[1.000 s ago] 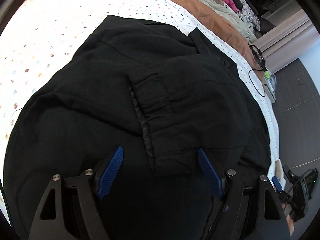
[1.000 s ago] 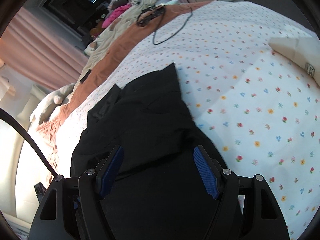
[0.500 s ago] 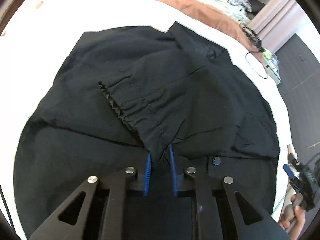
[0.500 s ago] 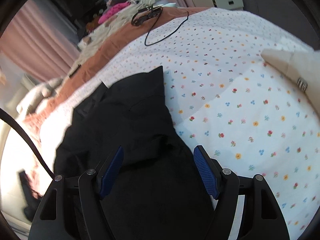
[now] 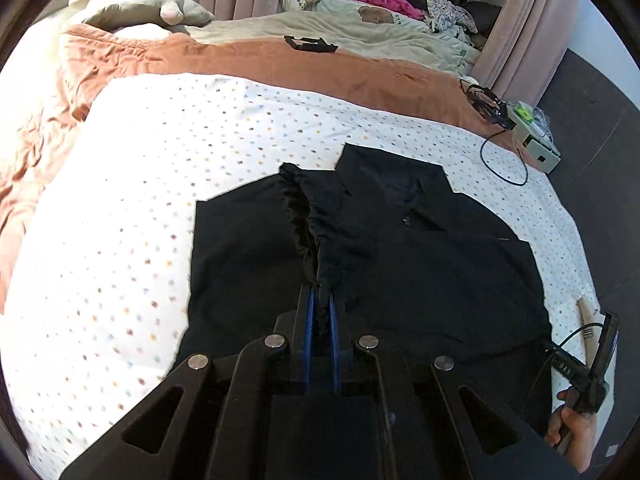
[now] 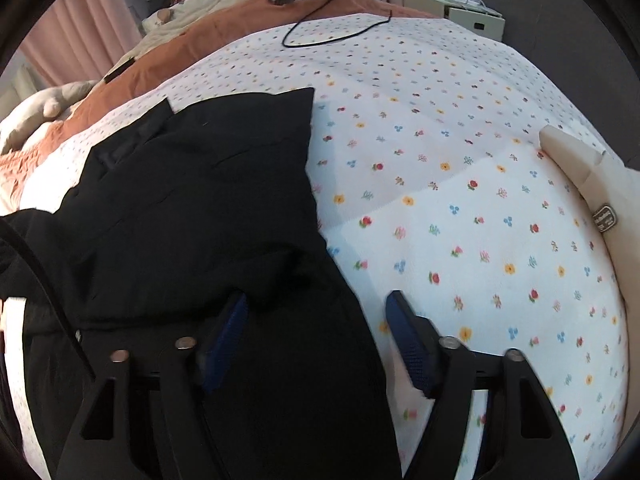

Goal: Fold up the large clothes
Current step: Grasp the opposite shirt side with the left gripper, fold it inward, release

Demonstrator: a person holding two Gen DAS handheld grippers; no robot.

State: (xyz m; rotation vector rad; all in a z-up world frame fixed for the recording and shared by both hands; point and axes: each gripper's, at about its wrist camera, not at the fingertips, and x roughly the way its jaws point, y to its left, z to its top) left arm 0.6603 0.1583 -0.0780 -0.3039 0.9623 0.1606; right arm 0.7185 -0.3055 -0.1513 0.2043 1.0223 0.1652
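Pinching the black garment [image 5: 420,248], left tongs [image 5: 320,304] clamp; right tongs [image 6: 320,312] gape.

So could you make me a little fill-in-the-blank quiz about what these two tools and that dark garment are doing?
1. The left tool is shut on a gathered ____ of the black garment.
2. The right tool has its jaws ____, gripping nothing.
3. The garment lies on a white sheet printed with small ____.
4. Behind the sheet lies a blanket coloured ____.

Missing words: cuff; open; flowers; orange-brown
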